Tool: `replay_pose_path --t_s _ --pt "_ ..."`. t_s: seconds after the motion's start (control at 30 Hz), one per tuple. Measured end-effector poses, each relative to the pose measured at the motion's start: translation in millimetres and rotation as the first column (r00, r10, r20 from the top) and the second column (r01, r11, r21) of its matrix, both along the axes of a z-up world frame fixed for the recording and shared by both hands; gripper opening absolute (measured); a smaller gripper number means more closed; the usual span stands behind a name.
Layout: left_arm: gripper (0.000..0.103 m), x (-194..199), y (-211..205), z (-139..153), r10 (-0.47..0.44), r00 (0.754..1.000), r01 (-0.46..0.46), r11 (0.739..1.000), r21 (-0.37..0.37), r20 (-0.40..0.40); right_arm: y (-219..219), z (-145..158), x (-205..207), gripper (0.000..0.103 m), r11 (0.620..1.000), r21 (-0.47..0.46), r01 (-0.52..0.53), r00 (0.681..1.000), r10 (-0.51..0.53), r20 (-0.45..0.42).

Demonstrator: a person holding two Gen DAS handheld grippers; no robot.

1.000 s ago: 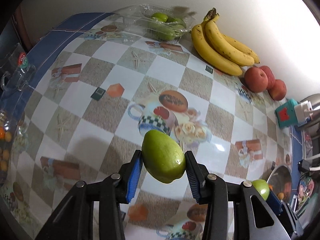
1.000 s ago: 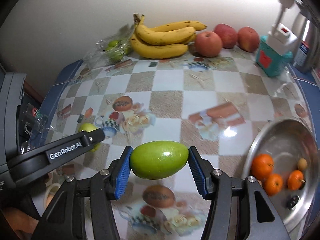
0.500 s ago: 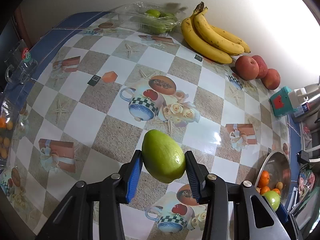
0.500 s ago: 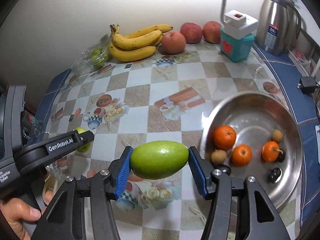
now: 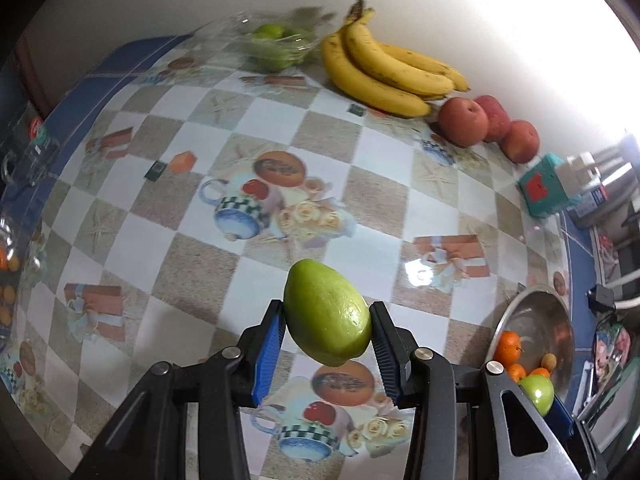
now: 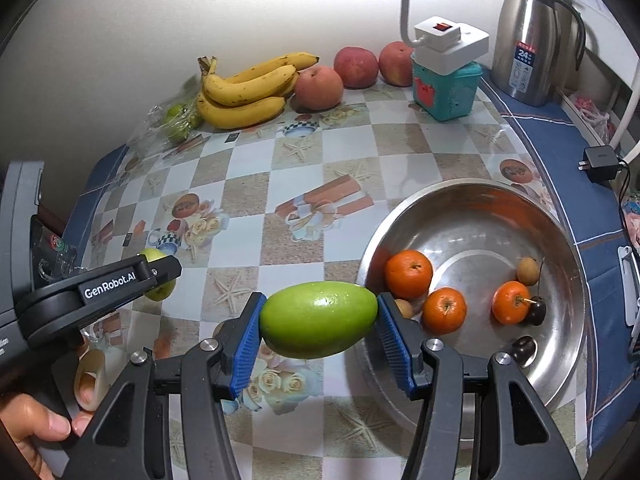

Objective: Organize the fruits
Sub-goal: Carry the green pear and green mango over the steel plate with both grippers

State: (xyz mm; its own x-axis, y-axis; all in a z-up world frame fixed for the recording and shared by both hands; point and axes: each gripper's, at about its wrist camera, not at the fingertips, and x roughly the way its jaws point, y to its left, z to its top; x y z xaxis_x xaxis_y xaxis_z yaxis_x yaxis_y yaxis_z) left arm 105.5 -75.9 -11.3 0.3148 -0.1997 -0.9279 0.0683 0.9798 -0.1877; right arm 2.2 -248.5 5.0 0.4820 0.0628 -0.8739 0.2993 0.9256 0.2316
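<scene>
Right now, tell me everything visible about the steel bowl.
The steel bowl is a wide, round, shiny metal basin, scuffed inside, sitting upright on the checkered tablecloth near its blue border. It holds three oranges, small brownish fruits and dark cherry-like ones. The right gripper, clamping a green fruit, hovers at its near-left rim without touching it.

Over the last second the right claw (image 6: 319,321), with its green mango (image 6: 319,319), has been carried from above the patterned desk (image 6: 256,200) toward three o'clock, to the near rim of the steel bowl (image 6: 560,360).
</scene>
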Motion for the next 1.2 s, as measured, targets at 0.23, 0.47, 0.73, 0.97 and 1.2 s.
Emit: replay_pose_path --t_s 0.23,0.47,0.73,0.97,1.2 --pt "0.046 -10 -28 7 -0.078 0.997 0.078 0.997 -0.002 0.014 -30 -7 -6 0.058 0.997 0.023 0.074 0.997 -0.074 -0.025" --pt "0.046 -25 -67 10 -0.194 0.98 0.194 0.981 0.018 0.031 -70 -17 -17 0.058 0.983 0.043 0.178 0.983 -0.176 -0.058" --pt "0.046 -42 -114 9 -0.313 0.948 0.311 0.95 0.036 0.05 -108 -22 -29 0.058 0.959 0.084 0.271 0.962 -0.267 -0.048" --pt "0.046 -48 -144 7 -0.389 0.919 0.386 0.921 0.058 0.069 -127 -23 -31 0.058 0.947 0.099 0.305 0.952 -0.307 0.0" --pt "0.046 -48 -169 6 -0.462 0.881 0.454 0.886 0.093 0.104 -136 -28 -27 0.058 0.946 0.08 0.314 0.948 -0.317 0.026"
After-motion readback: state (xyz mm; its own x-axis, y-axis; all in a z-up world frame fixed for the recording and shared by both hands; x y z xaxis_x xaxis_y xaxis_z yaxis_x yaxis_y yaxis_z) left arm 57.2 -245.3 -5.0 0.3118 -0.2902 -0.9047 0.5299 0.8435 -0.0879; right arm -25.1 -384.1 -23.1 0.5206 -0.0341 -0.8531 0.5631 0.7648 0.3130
